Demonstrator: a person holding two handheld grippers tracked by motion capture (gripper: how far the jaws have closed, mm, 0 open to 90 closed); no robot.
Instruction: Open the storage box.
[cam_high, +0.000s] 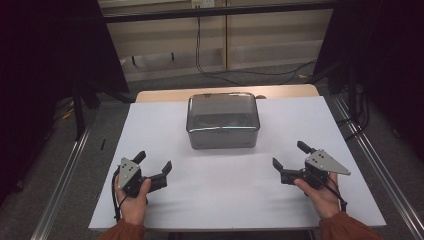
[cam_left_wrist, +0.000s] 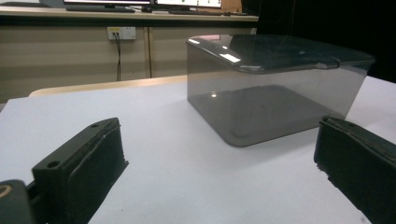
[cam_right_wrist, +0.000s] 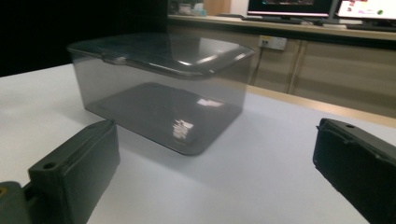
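A smoky see-through plastic box (cam_high: 223, 120) with its lid on stands at the middle back of the white table (cam_high: 225, 200). My left gripper (cam_high: 153, 163) rests near the front left, open, nothing between its jaws. My right gripper (cam_high: 289, 156) sits near the front right, also open and empty. Both point inward at the box from a short way off. Ahead and to the right in the left gripper view stands the box (cam_left_wrist: 275, 88), lid shut. The right gripper view has the box (cam_right_wrist: 163, 88) ahead on the left, and it looks empty inside.
Metal rails (cam_high: 70, 165) run along both sides of the table on the floor. A cable (cam_high: 220, 70) lies on the floor behind the table, in front of a low wooden cabinet (cam_high: 220, 30). Dark curtains hang at left and right.
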